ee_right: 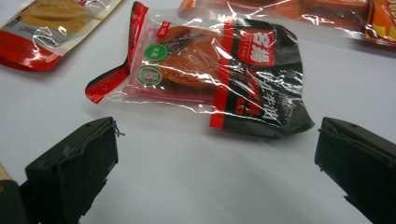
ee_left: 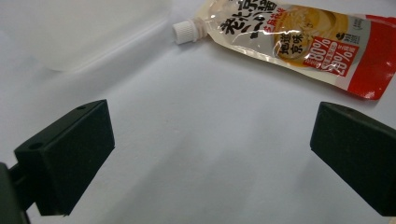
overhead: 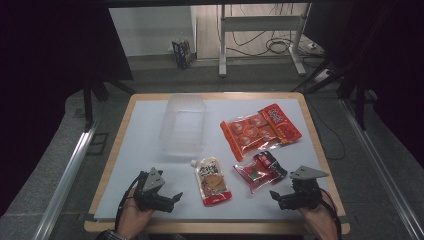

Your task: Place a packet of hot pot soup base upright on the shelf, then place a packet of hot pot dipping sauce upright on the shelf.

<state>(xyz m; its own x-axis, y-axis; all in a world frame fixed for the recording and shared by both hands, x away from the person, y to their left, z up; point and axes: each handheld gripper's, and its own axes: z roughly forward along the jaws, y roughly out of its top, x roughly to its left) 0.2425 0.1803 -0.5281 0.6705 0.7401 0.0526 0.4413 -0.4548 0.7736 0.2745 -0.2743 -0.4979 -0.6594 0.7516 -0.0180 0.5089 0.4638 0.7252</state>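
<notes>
White tabletop point(overhead: 145, 150) carries a clear plastic tub point(overhead: 182, 125) at the back and a large orange pack point(overhead: 260, 130) to its right. My left gripper point(overhead: 167, 199) rests low, fingers apart, the spouted pouch point(overhead: 212, 181) just ahead. My right gripper point(overhead: 280, 197) mirrors it, fingers apart, the red-and-black packet point(overhead: 260, 171) lying near, untouched

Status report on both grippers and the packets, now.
Left gripper jaws open, empty, short of the spouted pouch. Right gripper jaws open, empty, facing the red-black packet. Nothing in the way.
</notes>
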